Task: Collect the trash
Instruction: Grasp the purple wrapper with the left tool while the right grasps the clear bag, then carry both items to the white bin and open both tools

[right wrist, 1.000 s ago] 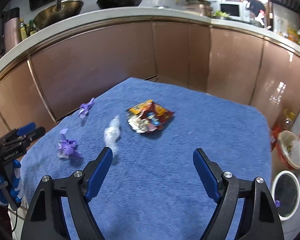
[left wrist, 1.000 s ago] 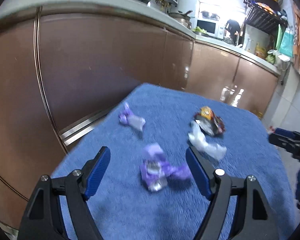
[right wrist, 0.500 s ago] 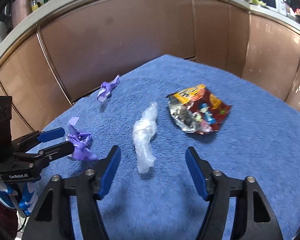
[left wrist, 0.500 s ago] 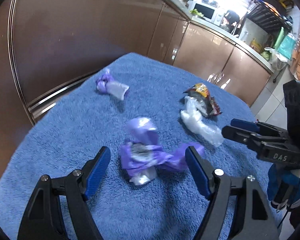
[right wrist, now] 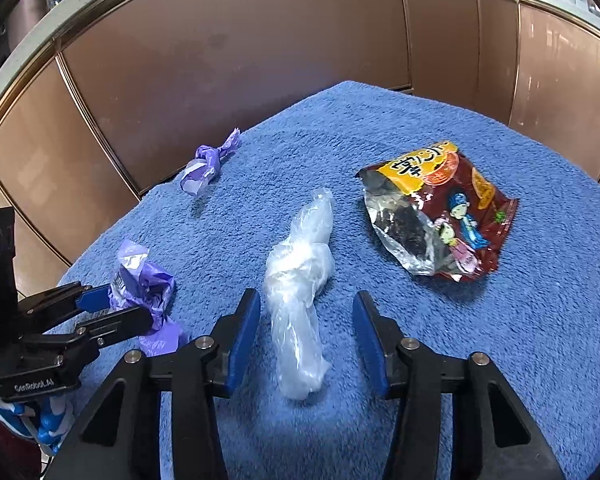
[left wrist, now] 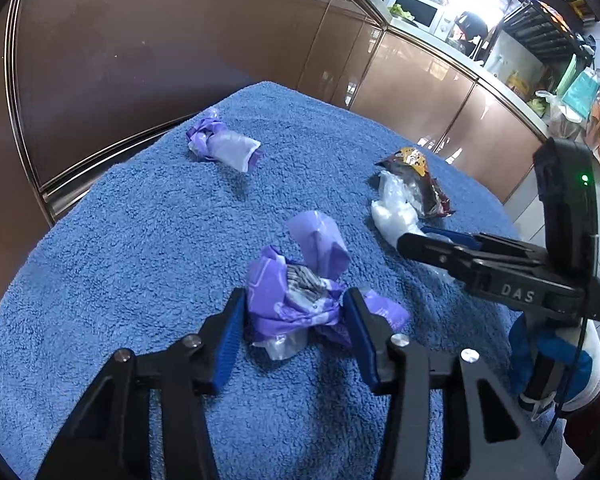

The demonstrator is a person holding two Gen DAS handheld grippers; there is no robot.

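Observation:
On the blue towel lies a crumpled purple wrapper. My left gripper is closing on it, and both blue pads touch its sides. The same gripper shows in the right wrist view, around that wrapper. A knotted clear plastic bag lies between the fingers of my right gripper. Its jaws are closing, with a gap still showing at the right pad. A red and yellow snack packet lies beyond to the right. A second purple wrapper sits near the towel's far left edge.
Brown cabinet fronts curve close behind the towel's far edge. A counter with a microwave runs along the back. A hand in a blue and white glove holds the right gripper by the clear bag.
Both grippers came down and forward over the towel and their jaws narrowed. The left now pinches the purple wrapper. The right moved left to straddle the clear bag.

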